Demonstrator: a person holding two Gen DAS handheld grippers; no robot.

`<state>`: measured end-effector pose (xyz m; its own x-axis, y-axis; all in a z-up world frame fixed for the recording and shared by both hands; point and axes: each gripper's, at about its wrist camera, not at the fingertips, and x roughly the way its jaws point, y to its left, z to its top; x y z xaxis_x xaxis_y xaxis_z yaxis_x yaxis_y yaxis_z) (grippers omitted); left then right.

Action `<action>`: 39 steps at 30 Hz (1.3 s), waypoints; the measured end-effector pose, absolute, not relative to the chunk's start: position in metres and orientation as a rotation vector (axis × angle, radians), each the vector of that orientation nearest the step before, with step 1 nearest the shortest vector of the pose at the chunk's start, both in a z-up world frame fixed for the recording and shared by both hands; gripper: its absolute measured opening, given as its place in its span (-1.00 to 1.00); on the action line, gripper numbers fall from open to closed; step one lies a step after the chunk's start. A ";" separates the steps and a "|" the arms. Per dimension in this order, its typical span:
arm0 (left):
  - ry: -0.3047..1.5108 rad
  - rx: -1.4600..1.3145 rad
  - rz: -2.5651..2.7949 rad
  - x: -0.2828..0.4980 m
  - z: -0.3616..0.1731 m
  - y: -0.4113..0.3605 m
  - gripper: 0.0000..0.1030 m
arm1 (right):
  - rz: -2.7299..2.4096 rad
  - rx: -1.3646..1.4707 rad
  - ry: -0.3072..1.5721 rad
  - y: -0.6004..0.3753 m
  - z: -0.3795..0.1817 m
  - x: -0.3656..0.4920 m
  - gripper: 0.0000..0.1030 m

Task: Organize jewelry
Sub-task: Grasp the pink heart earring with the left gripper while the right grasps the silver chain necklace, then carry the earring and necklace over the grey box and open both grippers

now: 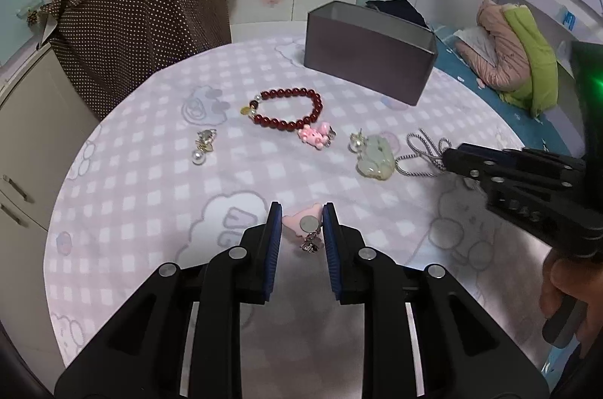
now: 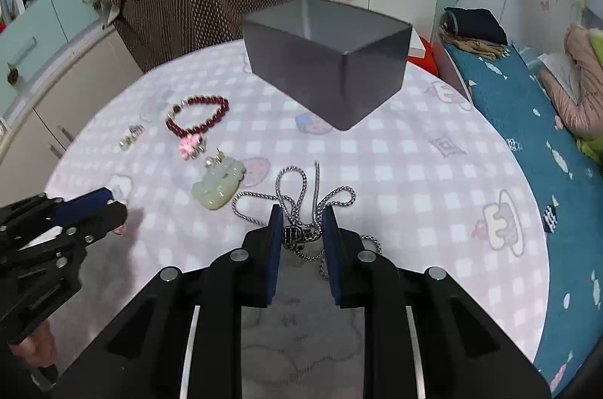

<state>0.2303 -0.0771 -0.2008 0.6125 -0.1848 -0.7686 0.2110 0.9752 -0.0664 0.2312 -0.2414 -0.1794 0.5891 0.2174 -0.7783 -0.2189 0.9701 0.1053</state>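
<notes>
Left gripper (image 1: 301, 221) narrow, pads clamped on pink charm (image 1: 301, 223) just above tabletop (image 1: 150, 195). Right gripper (image 2: 301, 229) narrow, closed on silver chain (image 2: 297, 189). Red bracelet (image 1: 290, 108) ahead of left gripper; grey box (image 2: 331, 74) beyond right gripper.

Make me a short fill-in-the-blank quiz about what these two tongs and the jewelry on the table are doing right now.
1. The left tongs are closed on a small ____ bear-shaped charm.
2. The right tongs grip the dark pendant of a braided ____ chain necklace.
3. The round dark red bead bracelet lies ____ the open grey rectangular box, on the pink checked tablecloth.

Missing words: pink; silver; outside
</notes>
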 end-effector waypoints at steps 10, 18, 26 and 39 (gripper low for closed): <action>0.814 0.018 -0.220 0.240 -0.171 -0.066 -0.57 | 0.302 0.032 0.821 -0.248 -0.129 0.225 -0.63; 0.696 0.034 -0.231 0.261 -0.117 -0.063 -0.57 | 0.313 -0.044 0.712 -0.240 -0.074 0.226 -0.63; 0.604 0.050 -0.254 0.287 -0.065 -0.067 -0.57 | 0.307 -0.104 0.603 -0.231 -0.024 0.233 -0.63; 0.544 0.041 -0.325 0.348 0.001 -0.097 -0.57 | 0.302 -0.143 0.462 -0.233 0.051 0.273 -0.63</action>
